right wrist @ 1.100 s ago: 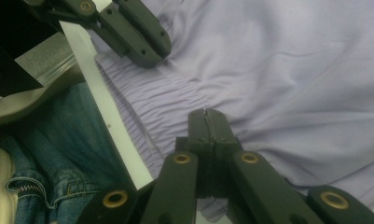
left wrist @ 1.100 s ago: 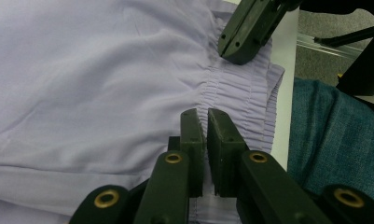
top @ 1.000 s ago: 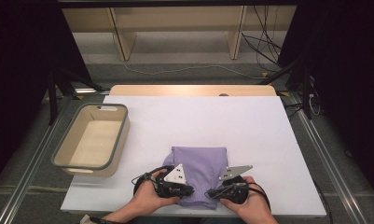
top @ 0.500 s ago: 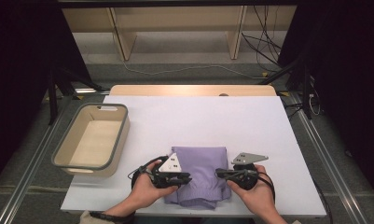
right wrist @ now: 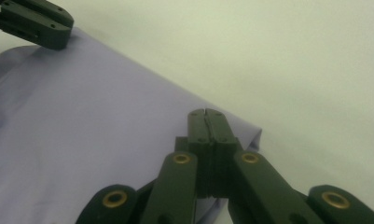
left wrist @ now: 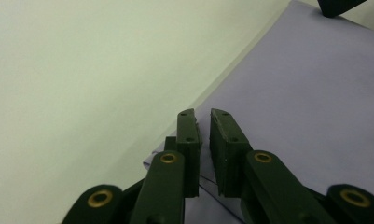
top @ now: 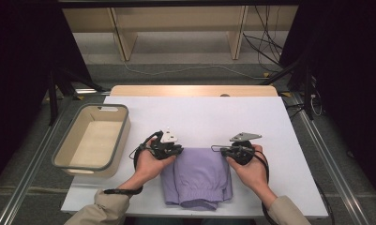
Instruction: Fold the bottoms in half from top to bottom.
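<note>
Two hand-held grippers stretch a folded purple cloth at the table's near edge, the left hand-held gripper clamped on its 10 o'clock corner, the right hand-held gripper pinching its 2 o'clock corner, the taut far edge running between them.

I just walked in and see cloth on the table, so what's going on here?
A person is working a folded purple cloth on the white table, a hand-held gripper in each hand. The left hand-held gripper and the right hand-held gripper each pinch a far corner, one at either side. A beige bin sits to the left.
</note>
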Demonstrator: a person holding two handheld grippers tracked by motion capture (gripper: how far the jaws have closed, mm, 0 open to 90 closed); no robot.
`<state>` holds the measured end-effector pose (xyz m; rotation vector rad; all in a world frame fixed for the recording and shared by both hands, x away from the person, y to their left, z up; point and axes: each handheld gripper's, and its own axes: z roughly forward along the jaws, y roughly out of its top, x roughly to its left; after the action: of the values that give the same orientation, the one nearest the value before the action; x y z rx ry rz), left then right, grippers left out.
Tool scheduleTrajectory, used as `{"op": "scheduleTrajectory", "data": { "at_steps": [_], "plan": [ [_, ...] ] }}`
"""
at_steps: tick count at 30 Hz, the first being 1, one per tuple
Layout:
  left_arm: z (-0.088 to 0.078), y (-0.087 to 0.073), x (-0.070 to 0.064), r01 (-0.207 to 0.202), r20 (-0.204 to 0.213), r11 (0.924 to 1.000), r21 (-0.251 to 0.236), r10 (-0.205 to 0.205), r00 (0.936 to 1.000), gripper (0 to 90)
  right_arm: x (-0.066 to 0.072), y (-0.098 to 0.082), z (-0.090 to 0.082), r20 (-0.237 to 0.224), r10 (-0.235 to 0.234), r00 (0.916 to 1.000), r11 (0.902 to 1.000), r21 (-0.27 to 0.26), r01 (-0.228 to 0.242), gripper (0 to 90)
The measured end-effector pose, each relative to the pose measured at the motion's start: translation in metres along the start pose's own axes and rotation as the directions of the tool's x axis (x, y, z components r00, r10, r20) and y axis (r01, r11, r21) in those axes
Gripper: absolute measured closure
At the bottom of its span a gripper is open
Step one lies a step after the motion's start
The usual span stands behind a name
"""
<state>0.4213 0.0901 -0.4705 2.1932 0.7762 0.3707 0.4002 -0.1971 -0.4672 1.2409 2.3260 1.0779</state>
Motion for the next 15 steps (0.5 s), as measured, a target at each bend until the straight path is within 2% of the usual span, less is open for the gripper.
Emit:
{"op": "scheduleTrajectory", "data": {
  "at_steps": [7, 15],
  "plan": [
    [0.009, -0.004, 0.002, -0.014, -0.019, 0.9994, 0.032, 0.015, 0.9997, 83.0, -0.009, -0.001, 0.012, 0.022, 0.005, 0.9998, 0.9993, 0.038, -0.005, 90.0],
    [0.014, -0.010, 0.001, -0.017, -0.026, 0.9984, 0.053, 0.019, 0.9995, 83.9, -0.006, -0.005, 0.019, 0.025, -0.020, 0.9995, 0.9975, 0.068, 0.018, 90.0]
  ]
}}
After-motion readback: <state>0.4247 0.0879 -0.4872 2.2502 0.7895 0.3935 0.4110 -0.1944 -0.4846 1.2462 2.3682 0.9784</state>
